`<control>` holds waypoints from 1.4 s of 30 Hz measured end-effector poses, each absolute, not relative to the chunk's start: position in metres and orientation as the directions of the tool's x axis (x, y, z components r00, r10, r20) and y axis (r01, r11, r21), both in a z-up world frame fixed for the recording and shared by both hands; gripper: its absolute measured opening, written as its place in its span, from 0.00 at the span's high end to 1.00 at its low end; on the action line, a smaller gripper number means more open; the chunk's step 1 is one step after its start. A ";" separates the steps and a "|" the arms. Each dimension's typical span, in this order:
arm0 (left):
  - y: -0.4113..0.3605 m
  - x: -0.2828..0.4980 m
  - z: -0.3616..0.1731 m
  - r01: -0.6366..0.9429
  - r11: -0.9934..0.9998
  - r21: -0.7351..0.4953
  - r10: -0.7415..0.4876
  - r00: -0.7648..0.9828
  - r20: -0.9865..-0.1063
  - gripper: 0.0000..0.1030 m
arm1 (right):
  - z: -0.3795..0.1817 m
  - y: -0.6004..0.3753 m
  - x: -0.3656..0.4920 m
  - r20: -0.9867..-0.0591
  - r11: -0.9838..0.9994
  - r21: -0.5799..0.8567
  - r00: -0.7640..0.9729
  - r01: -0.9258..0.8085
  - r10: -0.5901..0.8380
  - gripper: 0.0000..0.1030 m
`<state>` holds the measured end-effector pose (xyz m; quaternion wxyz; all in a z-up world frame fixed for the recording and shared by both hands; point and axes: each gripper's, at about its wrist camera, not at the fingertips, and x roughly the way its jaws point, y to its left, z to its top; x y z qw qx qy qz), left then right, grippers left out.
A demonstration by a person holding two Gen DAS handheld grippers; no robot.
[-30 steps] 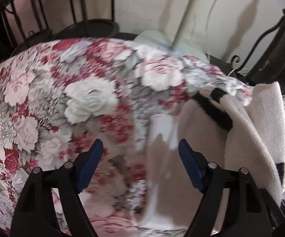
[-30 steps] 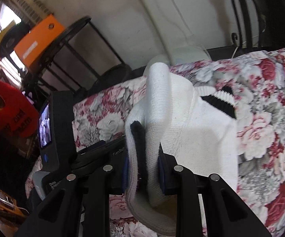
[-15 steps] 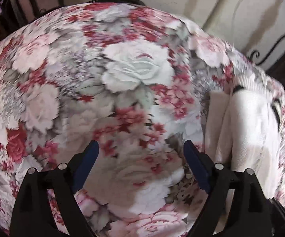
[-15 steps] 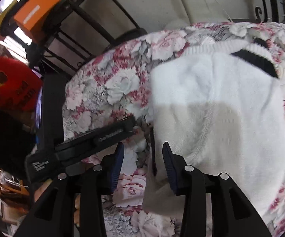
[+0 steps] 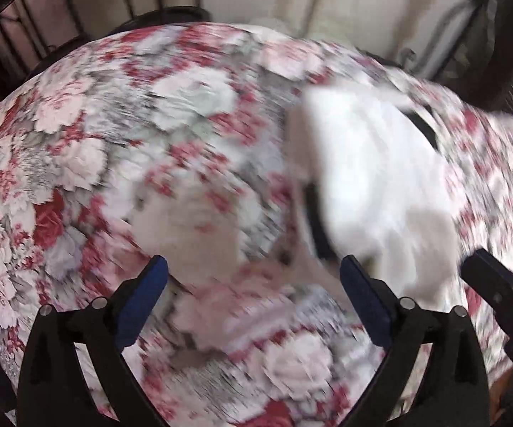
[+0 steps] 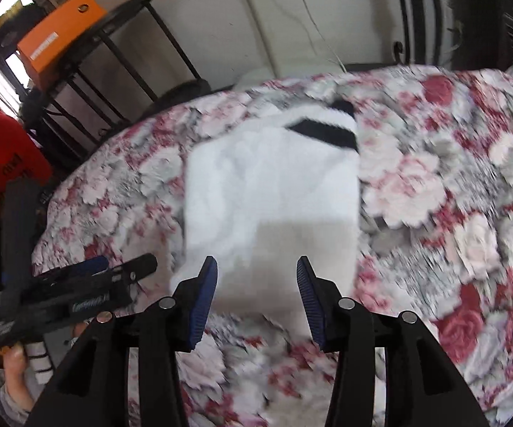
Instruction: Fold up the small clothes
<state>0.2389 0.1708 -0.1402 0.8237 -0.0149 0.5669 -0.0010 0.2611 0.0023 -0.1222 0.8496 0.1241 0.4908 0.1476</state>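
A small white knit garment with a black stripe lies folded flat on the floral cloth. My right gripper hovers over its near edge, jaws opening, pads not pressing on it. The left wrist view is blurred; there the garment lies to the right of my left gripper, whose jaws are opening wide over bare floral cloth with nothing between them. The left gripper also shows at the left of the right wrist view, held by a hand.
The floral cloth covers a rounded table whose far edge meets a pale wall. A black metal rack with an orange box stands at the back left, a red item beside it. Black iron bars rise at the back right.
The right gripper let go of the lifted garment edge, and the garment now lies flat and folded. Its jaws stand wider apart. The left gripper spread wider and shifted sideways over the cloth.
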 end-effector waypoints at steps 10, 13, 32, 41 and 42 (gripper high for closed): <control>0.166 0.262 -0.220 -0.117 0.985 0.128 0.153 0.242 -0.958 0.04 | -0.200 0.009 0.278 -0.902 0.961 0.260 0.332 -0.091 0.275 0.44; 0.167 0.263 -0.228 -0.120 0.983 0.138 0.164 0.240 -0.957 0.04 | -0.216 0.034 0.272 -0.923 0.975 0.117 0.342 -0.189 0.177 0.36; 0.149 0.227 -0.144 -0.029 0.990 0.135 0.135 0.379 -0.916 0.04 | -0.139 -0.024 0.259 -0.792 0.960 0.254 0.544 -0.118 0.277 0.26; 0.129 0.278 -0.201 0.025 0.994 0.111 0.098 0.306 -0.947 0.04 | -0.193 -0.012 0.305 -0.857 0.953 0.295 0.424 -0.065 0.294 0.23; 0.132 0.280 -0.204 0.012 0.997 0.083 0.076 0.295 -0.952 0.04 | -0.213 -0.012 0.310 -0.885 0.950 0.308 0.353 -0.046 0.304 0.11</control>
